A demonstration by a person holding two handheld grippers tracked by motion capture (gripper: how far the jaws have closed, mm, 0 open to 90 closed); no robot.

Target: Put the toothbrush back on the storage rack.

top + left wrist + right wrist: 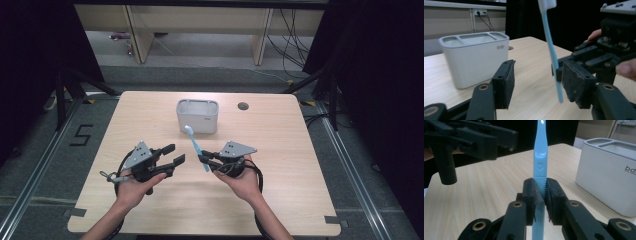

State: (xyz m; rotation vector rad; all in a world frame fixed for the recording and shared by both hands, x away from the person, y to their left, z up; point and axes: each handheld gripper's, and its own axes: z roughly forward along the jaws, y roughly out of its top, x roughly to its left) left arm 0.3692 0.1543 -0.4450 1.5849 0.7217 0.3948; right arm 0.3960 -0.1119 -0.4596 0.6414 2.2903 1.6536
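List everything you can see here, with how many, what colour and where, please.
toothbrush: one, light blue with a white head, held upright-tilted between the grippers, clamped by its handle
holder: one, white-grey box with slots on top, at the far middle of the table
table: one, light wood, with a round cable hole near the far right edge
floor marking: one black "5", on the grey floor left of the table
right gripper: one, black, shut on the toothbrush
left gripper: one, black, jaws apart, holding nothing, beside the toothbrush
hands: two, entering from the bottom edge
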